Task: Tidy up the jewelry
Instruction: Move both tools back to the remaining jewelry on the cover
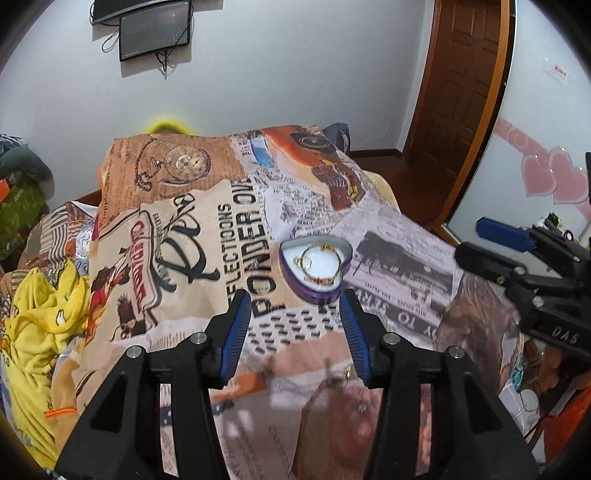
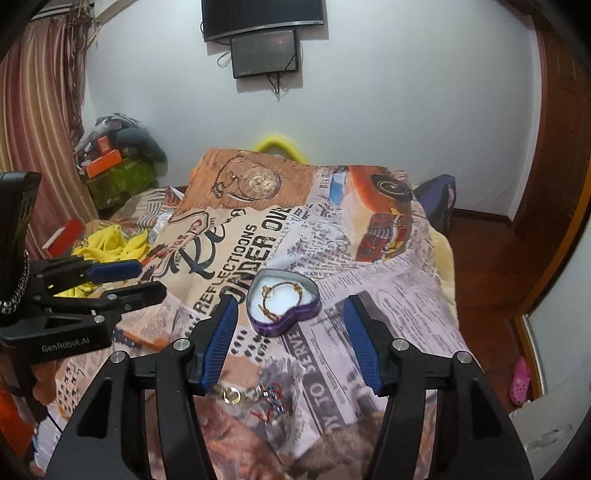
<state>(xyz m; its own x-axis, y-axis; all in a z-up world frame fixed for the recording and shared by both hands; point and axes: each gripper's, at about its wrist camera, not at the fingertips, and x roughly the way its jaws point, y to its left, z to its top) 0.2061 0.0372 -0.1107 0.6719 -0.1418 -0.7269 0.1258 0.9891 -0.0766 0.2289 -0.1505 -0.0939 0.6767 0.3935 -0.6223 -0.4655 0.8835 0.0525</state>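
A purple heart-shaped box (image 1: 314,290) lies open on the printed bedspread (image 1: 207,236), with a gold chain bracelet (image 1: 314,258) on its white lining. My left gripper (image 1: 293,297) hangs open just short of the box, nothing between its blue pads. The right gripper (image 1: 470,240) comes in from the right edge, apart from the box. In the right wrist view the same box (image 2: 282,317) sits ahead of my open, empty right gripper (image 2: 290,301), and the left gripper (image 2: 149,279) shows at the left. A gold piece (image 2: 231,395) and a red and blue beaded strand (image 2: 271,400) lie on the spread below the fingers.
Yellow clothing (image 1: 40,325) is piled at the bed's left side. Orange boxes and bags (image 2: 110,166) are stacked in the far left corner by a striped curtain. A wooden door (image 1: 458,92) stands at the right, two dark screens (image 2: 264,33) hang on the wall, and a pink shoe (image 2: 521,380) lies on the floor.
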